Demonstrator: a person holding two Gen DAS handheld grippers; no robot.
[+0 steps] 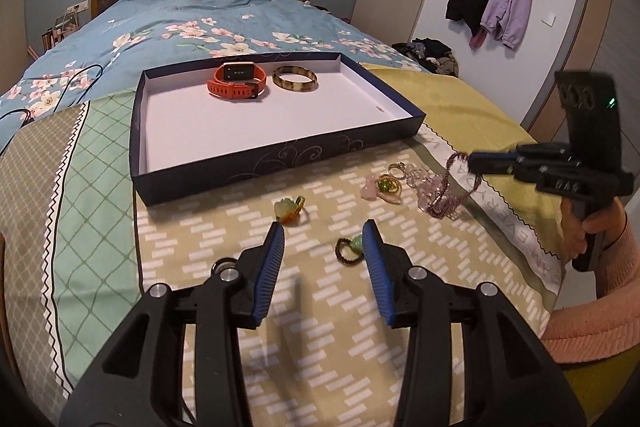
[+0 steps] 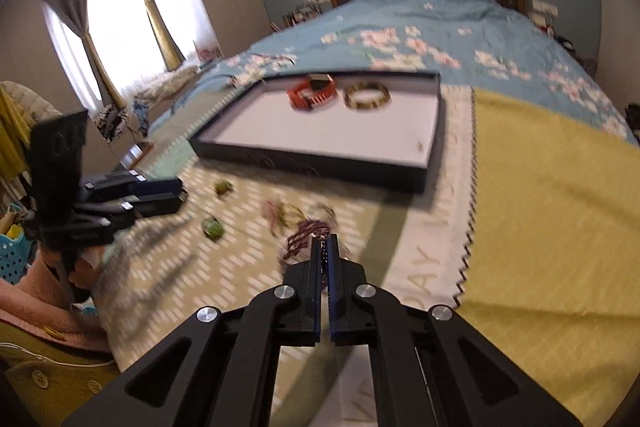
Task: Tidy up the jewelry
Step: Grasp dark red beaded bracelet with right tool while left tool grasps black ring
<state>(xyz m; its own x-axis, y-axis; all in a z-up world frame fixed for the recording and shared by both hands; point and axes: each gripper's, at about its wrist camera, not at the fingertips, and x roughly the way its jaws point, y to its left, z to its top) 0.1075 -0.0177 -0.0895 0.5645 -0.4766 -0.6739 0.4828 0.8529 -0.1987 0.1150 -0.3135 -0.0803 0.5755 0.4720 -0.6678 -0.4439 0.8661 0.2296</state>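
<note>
Right gripper (image 2: 325, 241) pinched the purple beaded bracelet (image 1: 448, 187), lifted and dangling above the bed (image 1: 360, 307); left gripper (image 1: 325, 231) hovered low, spread wide.

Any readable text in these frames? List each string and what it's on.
"DAY" – white strip of the bed cloth, right wrist view.
"EVERYDA" – partial, same white strip, left wrist view; remaining letters cut off or unclear.
Raised characters on the right hand-held gripper body: not reliably readable.
Watch screen: too small.
Wall pictures: no legible text.
</note>
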